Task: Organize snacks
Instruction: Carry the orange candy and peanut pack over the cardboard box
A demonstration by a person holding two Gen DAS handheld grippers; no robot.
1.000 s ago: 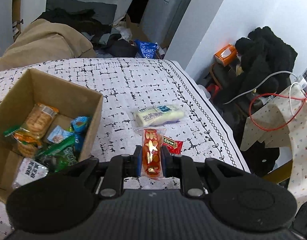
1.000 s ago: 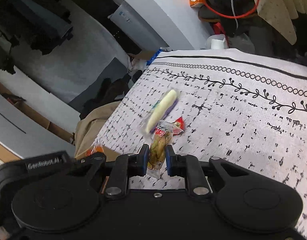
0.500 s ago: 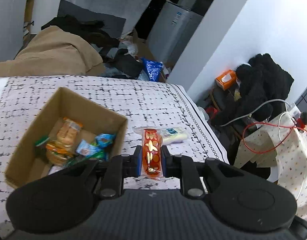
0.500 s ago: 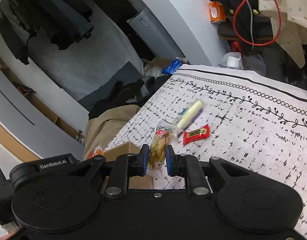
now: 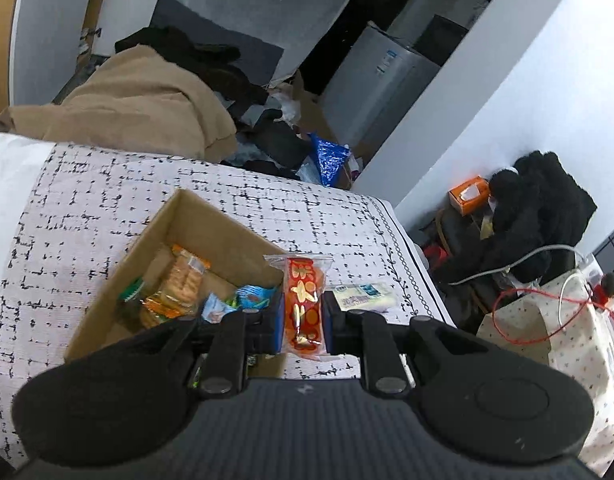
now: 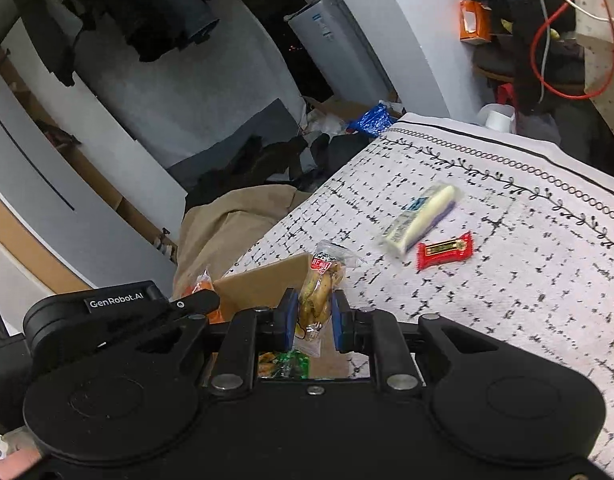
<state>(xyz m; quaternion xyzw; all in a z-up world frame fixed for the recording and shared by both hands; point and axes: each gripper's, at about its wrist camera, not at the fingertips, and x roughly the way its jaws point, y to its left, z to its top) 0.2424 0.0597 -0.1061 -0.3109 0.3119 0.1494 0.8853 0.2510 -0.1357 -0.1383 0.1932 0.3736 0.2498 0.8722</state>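
Cluttered room behind: a tan blanket heap [image 5: 139,100], a small grey fridge [image 5: 379,92], dark clothes piled on a chair. Our desk [image 5: 87,208] wears a white cloth with a black broken-grid print.

Progress, as we judge it: roughly midway to late. Both our tongs carry a snack, neither yet dropped in the cardboard box [image 5: 163,240]. Left tongs [image 5: 303,314] are pinching a red packet with gold shapes [image 5: 305,300], held upright just over the box's near right corner. Right tongs [image 6: 313,318] are pinching a clear bag of yellowish-brown snack with a red label [image 6: 319,284], also hanging at the box's edge.

Left on the cloth, in the right wrist view: a long white packet with blue print [image 6: 421,216] and a small red bar [image 6: 445,250], just beside each other, well apart from the box.

Box contents, left wrist view: an orange-trimmed cracker pack [image 5: 183,276], blue wrappers [image 5: 251,294], something green [image 5: 133,288] at the left wall. Lower items are hidden by our tongs.
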